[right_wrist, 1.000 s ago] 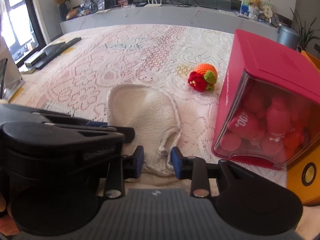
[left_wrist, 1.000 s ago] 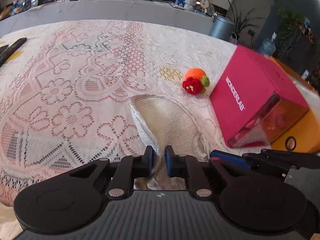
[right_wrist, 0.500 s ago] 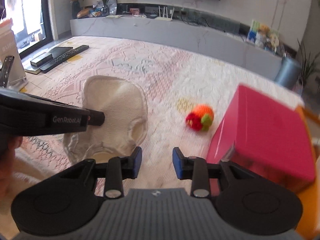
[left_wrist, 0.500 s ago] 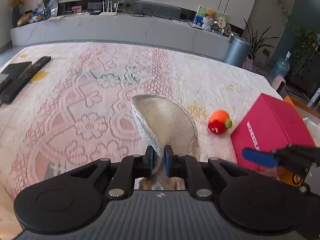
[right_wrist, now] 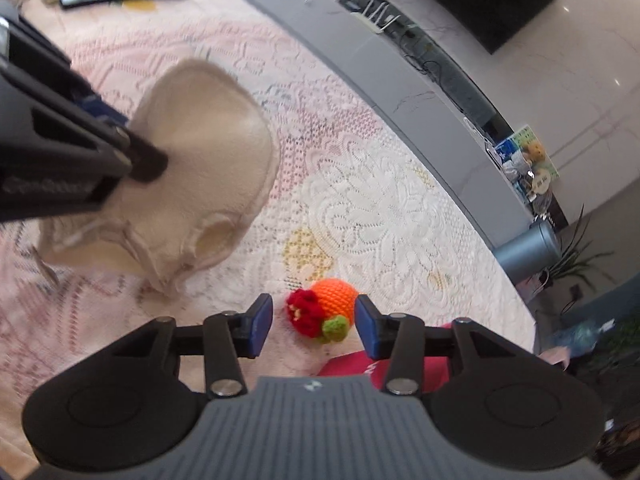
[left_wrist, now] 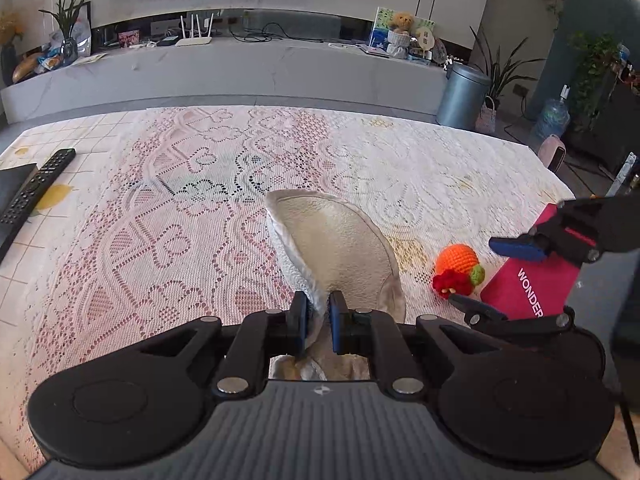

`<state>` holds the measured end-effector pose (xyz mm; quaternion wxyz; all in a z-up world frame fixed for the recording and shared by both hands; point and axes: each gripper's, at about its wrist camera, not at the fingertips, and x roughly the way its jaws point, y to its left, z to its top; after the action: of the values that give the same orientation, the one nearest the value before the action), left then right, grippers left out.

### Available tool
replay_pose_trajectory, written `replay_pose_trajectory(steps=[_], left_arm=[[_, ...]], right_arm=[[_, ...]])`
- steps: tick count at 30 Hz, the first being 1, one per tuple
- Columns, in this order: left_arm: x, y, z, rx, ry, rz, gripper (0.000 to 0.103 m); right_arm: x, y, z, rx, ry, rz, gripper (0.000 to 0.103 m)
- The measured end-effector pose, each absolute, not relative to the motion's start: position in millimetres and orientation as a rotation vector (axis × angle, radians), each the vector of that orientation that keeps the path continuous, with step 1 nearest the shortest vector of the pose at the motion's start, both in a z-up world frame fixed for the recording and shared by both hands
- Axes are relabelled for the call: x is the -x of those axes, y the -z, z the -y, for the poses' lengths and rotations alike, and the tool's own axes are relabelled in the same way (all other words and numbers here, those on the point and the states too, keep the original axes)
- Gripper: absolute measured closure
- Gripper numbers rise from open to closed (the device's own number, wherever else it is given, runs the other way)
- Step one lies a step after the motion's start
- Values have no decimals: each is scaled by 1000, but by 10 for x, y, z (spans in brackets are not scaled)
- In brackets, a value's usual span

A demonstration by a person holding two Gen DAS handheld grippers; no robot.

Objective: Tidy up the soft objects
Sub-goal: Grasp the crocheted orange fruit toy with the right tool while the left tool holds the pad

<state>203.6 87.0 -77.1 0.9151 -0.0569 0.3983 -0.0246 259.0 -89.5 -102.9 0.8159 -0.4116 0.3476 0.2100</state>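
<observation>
My left gripper [left_wrist: 318, 322] is shut on the near edge of a cream fabric pouch [left_wrist: 340, 248] and holds it up off the lace-covered table [left_wrist: 160, 208]. The pouch hangs with its mouth open in the right wrist view [right_wrist: 200, 184]. My right gripper [right_wrist: 314, 326] is open, its fingers either side of and above an orange crocheted ball with a red flower and green leaf [right_wrist: 326, 308]. The ball lies on the lace [left_wrist: 458, 270], and the right gripper shows in the left wrist view [left_wrist: 484, 276] around it.
A pink box marked WONDERLAB [left_wrist: 532, 280] stands right beside the ball, under the right gripper [right_wrist: 360, 368]. A remote and a dark flat item [left_wrist: 34, 188] lie at the table's left edge. A grey bench runs behind the table [left_wrist: 240, 68].
My left gripper lifted the pouch off the table. My right gripper swung right, away from the pouch, opened wider and came down over the crocheted ball.
</observation>
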Motion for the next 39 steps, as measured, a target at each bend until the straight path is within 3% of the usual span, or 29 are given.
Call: replay_pose_trajectory(steps=[10,23,31,39], left_arm=[[-2053,832,-829,85,68,-825,90],[-2010,842,-837,86,86,-827,90],[-1974,843,-836,91,90,-826,90],[-1894,803,-831,96,88,-824,90]], right_arm=[[-2921,1116,725,1005,-466,-922,45],[-3212,1290,603,1062,-465,-1089,47],[-3224,1258,614,1040,-455,-1065,55],[-2925,914,678,906,-512,-968,56]])
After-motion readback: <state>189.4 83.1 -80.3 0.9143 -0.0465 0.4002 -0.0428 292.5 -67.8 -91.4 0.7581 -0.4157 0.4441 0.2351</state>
